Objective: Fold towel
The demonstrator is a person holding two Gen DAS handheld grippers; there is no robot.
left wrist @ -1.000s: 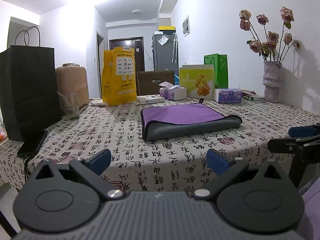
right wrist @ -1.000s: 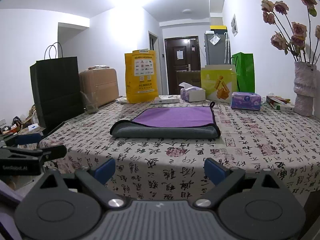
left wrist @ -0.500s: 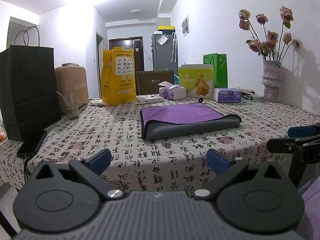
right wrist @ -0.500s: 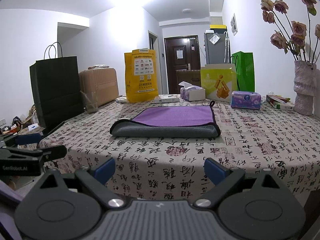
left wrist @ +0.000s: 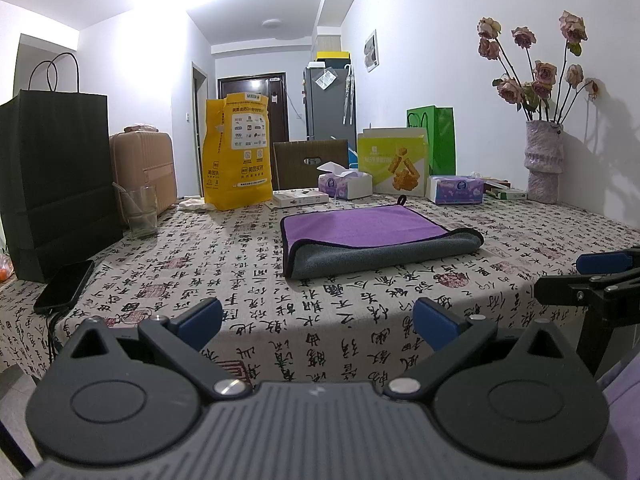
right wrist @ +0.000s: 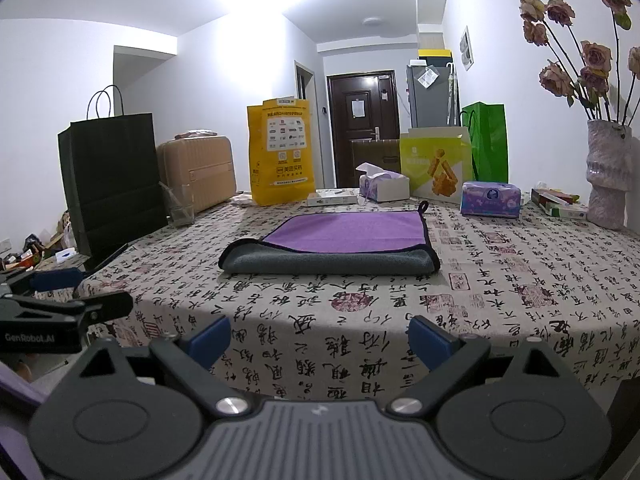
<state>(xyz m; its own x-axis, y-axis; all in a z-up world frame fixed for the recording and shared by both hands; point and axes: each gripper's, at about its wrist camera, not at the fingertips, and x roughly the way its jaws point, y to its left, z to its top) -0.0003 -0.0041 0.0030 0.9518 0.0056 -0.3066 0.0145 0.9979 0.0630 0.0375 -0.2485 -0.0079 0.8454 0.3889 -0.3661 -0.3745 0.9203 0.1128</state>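
Note:
A purple and grey towel (left wrist: 372, 236) lies folded on the table's patterned cloth (left wrist: 240, 280), its grey rolled fold toward me; it also shows in the right wrist view (right wrist: 332, 244). My left gripper (left wrist: 318, 320) is open and empty, held back off the table's near edge. My right gripper (right wrist: 320, 338) is open and empty, also short of the near edge. The right gripper shows at the right of the left wrist view (left wrist: 592, 276), and the left gripper at the left of the right wrist view (right wrist: 60, 296). Neither touches the towel.
A black paper bag (left wrist: 52, 184), a phone (left wrist: 64, 286) and a glass (left wrist: 142, 212) stand at the left. A yellow bag (left wrist: 236, 156), tissue boxes (left wrist: 346, 184), a snack box (left wrist: 390, 166) and a green bag (left wrist: 434, 140) line the back. A flower vase (left wrist: 544, 160) stands at the right.

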